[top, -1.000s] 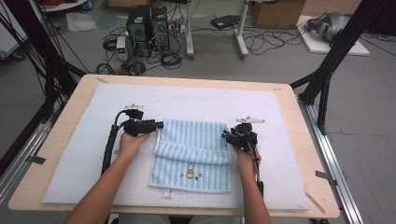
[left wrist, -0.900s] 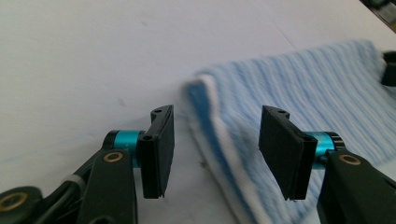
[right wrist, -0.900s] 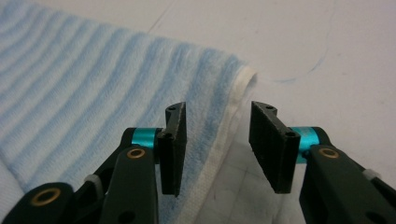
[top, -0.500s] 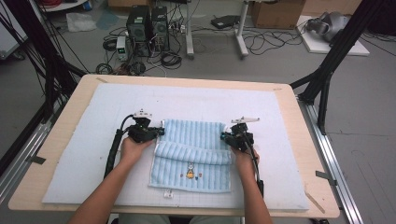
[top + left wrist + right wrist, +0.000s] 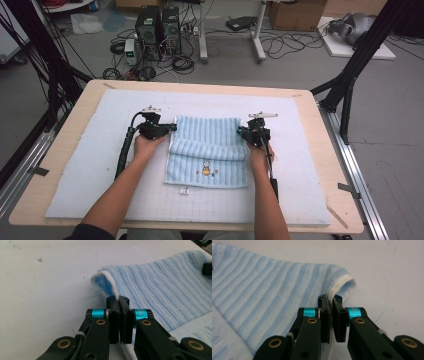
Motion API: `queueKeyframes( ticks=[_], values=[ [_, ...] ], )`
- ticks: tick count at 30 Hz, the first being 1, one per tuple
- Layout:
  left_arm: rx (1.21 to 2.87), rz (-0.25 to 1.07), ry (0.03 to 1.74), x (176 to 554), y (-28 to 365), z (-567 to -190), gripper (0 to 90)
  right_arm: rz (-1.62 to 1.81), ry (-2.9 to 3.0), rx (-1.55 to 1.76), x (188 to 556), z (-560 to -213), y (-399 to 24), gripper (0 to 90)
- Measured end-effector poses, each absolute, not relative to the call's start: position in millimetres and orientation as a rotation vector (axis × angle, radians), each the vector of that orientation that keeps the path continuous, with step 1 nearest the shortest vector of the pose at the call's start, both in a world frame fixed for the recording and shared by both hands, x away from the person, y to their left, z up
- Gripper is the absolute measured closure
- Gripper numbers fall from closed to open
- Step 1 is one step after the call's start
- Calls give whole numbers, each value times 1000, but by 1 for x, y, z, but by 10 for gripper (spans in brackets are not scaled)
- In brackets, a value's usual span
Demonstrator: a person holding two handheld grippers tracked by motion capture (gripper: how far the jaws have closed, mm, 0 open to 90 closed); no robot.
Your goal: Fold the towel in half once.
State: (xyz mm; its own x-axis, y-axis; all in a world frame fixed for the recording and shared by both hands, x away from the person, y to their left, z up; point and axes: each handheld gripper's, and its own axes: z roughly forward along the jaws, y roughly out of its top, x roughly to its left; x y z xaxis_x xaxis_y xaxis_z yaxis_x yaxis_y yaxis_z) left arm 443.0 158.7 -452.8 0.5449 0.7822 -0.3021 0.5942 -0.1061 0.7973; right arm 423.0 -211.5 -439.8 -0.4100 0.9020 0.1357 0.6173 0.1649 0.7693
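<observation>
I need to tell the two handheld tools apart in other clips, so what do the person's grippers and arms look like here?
Both the left gripper and the right gripper are black, with two flat black jaws, turquoise rings at the jaw hinges and brass-coloured rivets on the linkage arms. A thick black cable trails from the left one. The forearms are bare; a dark sleeve shows on the left arm.

Lab floor, test bench in the middle.

We're looking at a lab or robotics workspace: a wooden table (image 5: 65, 200) under a pale gridded mat (image 5: 90, 165), black frame struts (image 5: 360, 60) rising at both sides and metal rails (image 5: 360, 170) along the edges. Behind it on the grey floor sit two computer towers (image 5: 159, 25), loose cables (image 5: 290, 42) everywhere, the legs of a stand (image 5: 257, 30) and cardboard boxes (image 5: 295, 12).
</observation>
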Motion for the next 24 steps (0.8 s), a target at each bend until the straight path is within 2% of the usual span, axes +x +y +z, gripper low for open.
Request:
queueKeyframes(
  ticks=[1,2,3,4,6,9,13,21,23,24],
  values=[
    [1797,256,1142,442,159,-452,800,1114,2087,1450,424,-441,-211,845],
    [1784,238,1151,442,161,-451,653,1103,2086,1446,424,-441,-211,781],
    [1761,199,1155,441,165,-449,547,1108,2075,1469,423,-441,-212,663],
    [1743,183,1148,439,167,-447,518,1138,2066,1491,423,-440,-214,571],
    [1720,186,1105,434,172,-441,500,1171,2052,1497,419,-437,-218,475],
    [1751,143,1037,427,170,-435,508,1218,2045,1466,412,-429,-223,435],
    [1818,145,996,419,162,-434,555,1256,2054,1417,398,-422,-224,429],
    [1875,106,1013,409,159,-450,599,1269,2106,1363,383,-410,-228,413],
    [1897,111,995,405,158,-450,636,1272,2150,1359,381,-410,-228,409],
    [1916,123,970,403,157,-450,701,1272,2166,1361,380,-410,-228,407]
  ],
)
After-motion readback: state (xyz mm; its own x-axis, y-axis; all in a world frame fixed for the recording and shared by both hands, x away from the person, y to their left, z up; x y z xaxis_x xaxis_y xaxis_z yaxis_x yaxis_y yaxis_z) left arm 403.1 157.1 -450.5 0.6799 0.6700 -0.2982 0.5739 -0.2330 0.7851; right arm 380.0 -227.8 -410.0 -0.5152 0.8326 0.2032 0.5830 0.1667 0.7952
